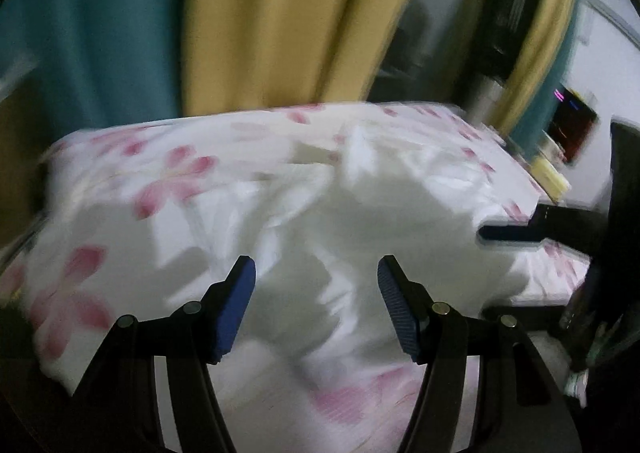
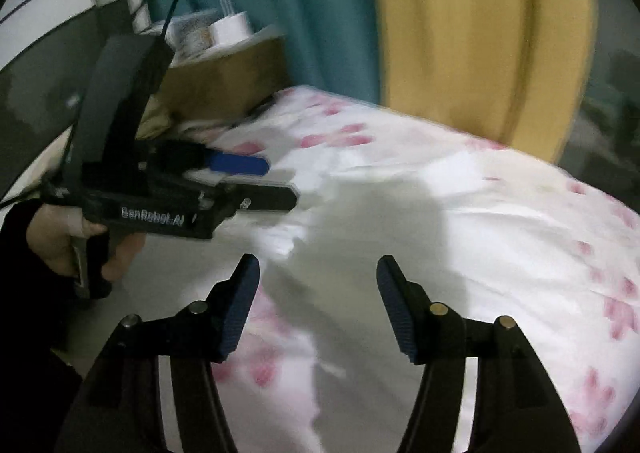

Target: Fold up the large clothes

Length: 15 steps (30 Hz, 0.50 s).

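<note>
Both frames blurred. White garment (image 1: 360, 221) lies rumpled on a bed (image 2: 520, 237) with a pink-flower sheet, spread across the middle, just beyond both sets of fingertips. Left gripper (image 1: 316, 273) hangs above the cloth, jaws wide, nothing between them. Right gripper (image 2: 318, 273) also wide and empty, over the white fabric. In the right wrist view a hand (image 2: 80, 241) holds the left gripper at the left. Teal curtain (image 1: 92, 33) and yellow curtain (image 1: 288, 13) hang at the far side.
</note>
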Each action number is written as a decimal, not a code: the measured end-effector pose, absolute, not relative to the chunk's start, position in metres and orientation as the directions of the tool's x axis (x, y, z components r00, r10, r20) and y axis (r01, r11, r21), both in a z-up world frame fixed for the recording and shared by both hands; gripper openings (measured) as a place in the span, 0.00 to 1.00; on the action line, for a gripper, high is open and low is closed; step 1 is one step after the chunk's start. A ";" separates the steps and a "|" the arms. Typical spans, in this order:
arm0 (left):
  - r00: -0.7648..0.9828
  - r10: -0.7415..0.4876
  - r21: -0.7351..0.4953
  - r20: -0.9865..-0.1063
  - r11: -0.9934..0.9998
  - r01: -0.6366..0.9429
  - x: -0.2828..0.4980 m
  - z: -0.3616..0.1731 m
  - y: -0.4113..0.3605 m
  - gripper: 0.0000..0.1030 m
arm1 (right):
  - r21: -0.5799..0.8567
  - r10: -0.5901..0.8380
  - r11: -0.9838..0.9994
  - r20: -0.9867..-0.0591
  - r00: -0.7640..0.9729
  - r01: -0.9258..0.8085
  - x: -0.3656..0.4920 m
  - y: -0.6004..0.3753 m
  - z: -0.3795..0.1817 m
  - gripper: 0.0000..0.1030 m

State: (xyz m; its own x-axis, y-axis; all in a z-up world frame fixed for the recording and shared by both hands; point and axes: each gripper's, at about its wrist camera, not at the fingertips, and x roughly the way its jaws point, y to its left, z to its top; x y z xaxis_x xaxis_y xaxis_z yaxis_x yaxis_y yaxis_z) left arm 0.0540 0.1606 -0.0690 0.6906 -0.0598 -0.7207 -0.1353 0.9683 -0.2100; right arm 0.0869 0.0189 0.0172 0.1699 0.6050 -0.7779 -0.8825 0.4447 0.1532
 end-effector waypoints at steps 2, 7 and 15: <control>0.660 -0.054 -0.177 -0.750 0.977 -0.121 0.071 -0.078 0.154 0.64 | 0.120 0.585 0.510 -0.774 0.241 -0.852 0.098 -0.001 0.022 0.64; 0.597 -0.072 -0.171 -0.799 0.979 -0.110 0.107 -0.098 0.157 0.64 | 0.120 0.505 0.680 -0.792 0.343 -0.724 0.136 -0.054 0.010 0.66; 0.595 0.141 -0.107 -0.792 0.927 -0.361 0.120 -0.097 0.202 0.64 | 0.133 0.451 0.756 -0.816 0.363 -0.641 0.159 -0.085 -0.007 0.66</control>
